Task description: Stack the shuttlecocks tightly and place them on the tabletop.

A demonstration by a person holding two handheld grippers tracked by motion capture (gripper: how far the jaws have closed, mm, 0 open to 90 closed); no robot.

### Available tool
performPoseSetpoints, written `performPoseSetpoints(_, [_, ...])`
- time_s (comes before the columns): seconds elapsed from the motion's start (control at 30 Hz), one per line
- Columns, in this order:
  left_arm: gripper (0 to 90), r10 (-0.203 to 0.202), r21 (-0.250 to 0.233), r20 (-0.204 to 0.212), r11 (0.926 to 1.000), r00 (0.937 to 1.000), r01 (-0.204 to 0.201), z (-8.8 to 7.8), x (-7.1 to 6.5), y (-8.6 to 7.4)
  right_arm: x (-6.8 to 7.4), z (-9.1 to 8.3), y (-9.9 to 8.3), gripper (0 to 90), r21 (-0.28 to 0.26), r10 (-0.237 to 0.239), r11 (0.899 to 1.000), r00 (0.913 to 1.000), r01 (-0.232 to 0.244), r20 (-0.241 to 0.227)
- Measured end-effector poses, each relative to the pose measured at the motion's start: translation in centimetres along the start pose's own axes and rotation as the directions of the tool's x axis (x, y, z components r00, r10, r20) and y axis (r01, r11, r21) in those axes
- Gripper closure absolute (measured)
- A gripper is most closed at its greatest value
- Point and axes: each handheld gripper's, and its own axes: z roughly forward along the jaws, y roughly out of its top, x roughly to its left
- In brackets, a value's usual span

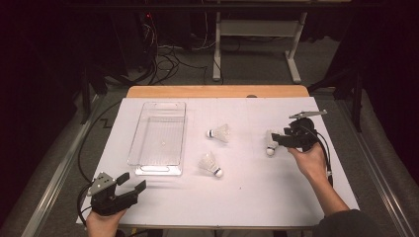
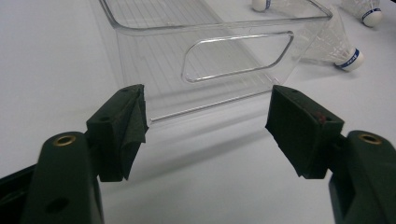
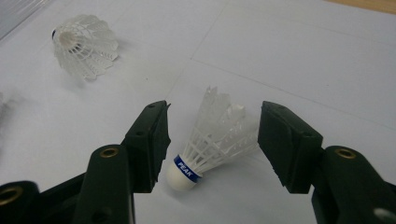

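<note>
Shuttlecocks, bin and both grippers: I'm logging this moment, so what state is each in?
Clear bin: upright, empty.
Far shuttlecock: lying on its side on the table.
Near shuttlecock: lying on its side, beside the bin.
Right shuttlecock: lying on the table between the jaws, not yet clamped.
Left gripper: open, holding nothing, facing the bin's handle end.
Right gripper: open around the right shuttlecock.

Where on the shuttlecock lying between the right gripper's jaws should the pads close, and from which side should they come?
Probably across the lower skirt just above the blue-banded cork, coming from above. The shuttlecock lies on its side on the white table, and the right gripper already straddles it, jaws open. The ribs are narrow and stiff there, while the feathery rim would crush.
</note>
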Motion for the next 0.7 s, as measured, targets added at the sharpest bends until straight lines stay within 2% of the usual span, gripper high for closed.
performPoseSetpoints(0.33, [29.8,0.0,-0.005,-0.002,1.0,1.0,0.0,-0.1,0.0,0.0,-0.2,0.7,1.9,46.1,0.043,-0.022,0.999,0.9991,0.02,0.036])
performPoseSetpoints(0.7, [29.8,0.0,-0.001,0.001,1.0,1.0,0.0,0.0,0.0,0.0,-0.4,2.1,3.4,51.8,0.118,-0.026,0.993,0.999,0.021,0.035])
